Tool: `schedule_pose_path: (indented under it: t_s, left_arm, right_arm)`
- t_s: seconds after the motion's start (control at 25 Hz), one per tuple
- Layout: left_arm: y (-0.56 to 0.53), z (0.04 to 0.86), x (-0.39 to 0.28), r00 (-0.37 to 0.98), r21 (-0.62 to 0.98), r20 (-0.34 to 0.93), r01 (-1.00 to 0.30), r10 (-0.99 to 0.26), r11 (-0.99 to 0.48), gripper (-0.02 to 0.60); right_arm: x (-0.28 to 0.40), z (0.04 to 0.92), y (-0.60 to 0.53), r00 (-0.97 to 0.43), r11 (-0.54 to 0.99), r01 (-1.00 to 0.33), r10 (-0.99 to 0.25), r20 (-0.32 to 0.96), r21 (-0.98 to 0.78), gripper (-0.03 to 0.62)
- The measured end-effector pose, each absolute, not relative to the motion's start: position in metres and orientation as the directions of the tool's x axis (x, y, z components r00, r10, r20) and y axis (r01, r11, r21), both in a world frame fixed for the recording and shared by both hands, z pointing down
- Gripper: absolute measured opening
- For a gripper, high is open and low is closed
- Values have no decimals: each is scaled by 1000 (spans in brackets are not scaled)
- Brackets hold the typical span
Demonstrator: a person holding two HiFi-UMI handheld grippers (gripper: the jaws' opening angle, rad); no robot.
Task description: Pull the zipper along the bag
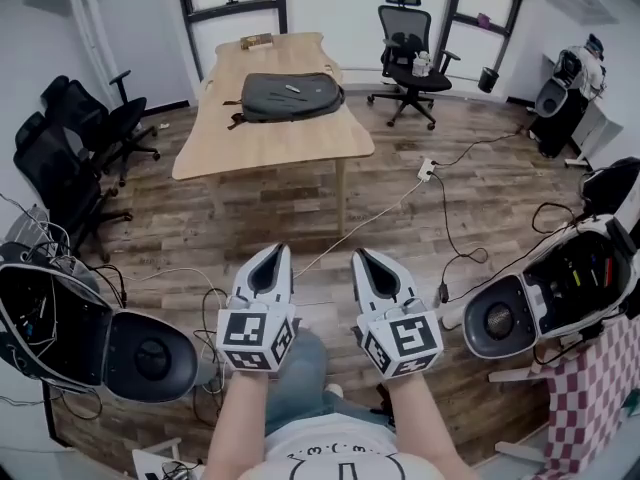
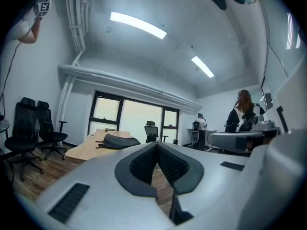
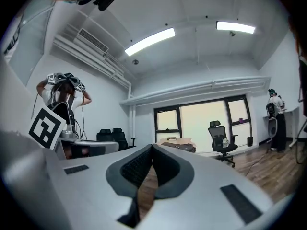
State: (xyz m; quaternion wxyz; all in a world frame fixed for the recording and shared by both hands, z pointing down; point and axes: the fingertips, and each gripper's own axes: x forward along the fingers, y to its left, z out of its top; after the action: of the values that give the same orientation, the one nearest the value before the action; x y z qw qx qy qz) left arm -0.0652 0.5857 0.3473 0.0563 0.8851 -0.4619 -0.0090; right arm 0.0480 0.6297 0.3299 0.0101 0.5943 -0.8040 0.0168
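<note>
Item, bag point(image 1: 290, 96): dark, lying flat on the far half of the desk point(image 1: 262, 146), well apart from me across open wood floor point(image 1: 300, 208)
Item, zipper: too small from here for me to pick out the pull or tell how far the track is closed
Left hand-held gripper point(image 1: 274, 251): jaws together, nothing between the pads, held level just in front of my body and pointing toward the desk
Right hand-held gripper point(image 1: 363, 256): jaws likewise closed on nothing, level, just beside the left one and aimed the same way
Contact with the bag: none; both hand-held grippers hang over the floor, nowhere near the desk
Done so far: nothing that I can see; the bag lies untouched and no grip is taken
Left to do, in my judgement: everything, meaning close the gap to the desk, open the jaws, steady the bag with one hand-held gripper, pinch the pull with the other, then draw it along the track
Stage, as I judge it: the very start, before the approach
Note: office chairs point(image 1: 412, 53) stand around the desk and cables point(image 1: 445, 228) lie on the floor on my right, to be minded on the way over
</note>
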Motion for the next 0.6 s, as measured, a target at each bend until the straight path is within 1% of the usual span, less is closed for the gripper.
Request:
schedule_pose_path:
  t_s: [0.36,0.6]
  left_arm:
    - [463,355,-55,565,119,47,-822,-824,-557,15]
    - [357,348,-57,577,117,43,-814,-816,-569,15]
  right_arm:
    - [56,327,512,-332,332,-943,-943,23,-7,51]
    - [58,328,409,-307,307,-952,-951,42,-22,51]
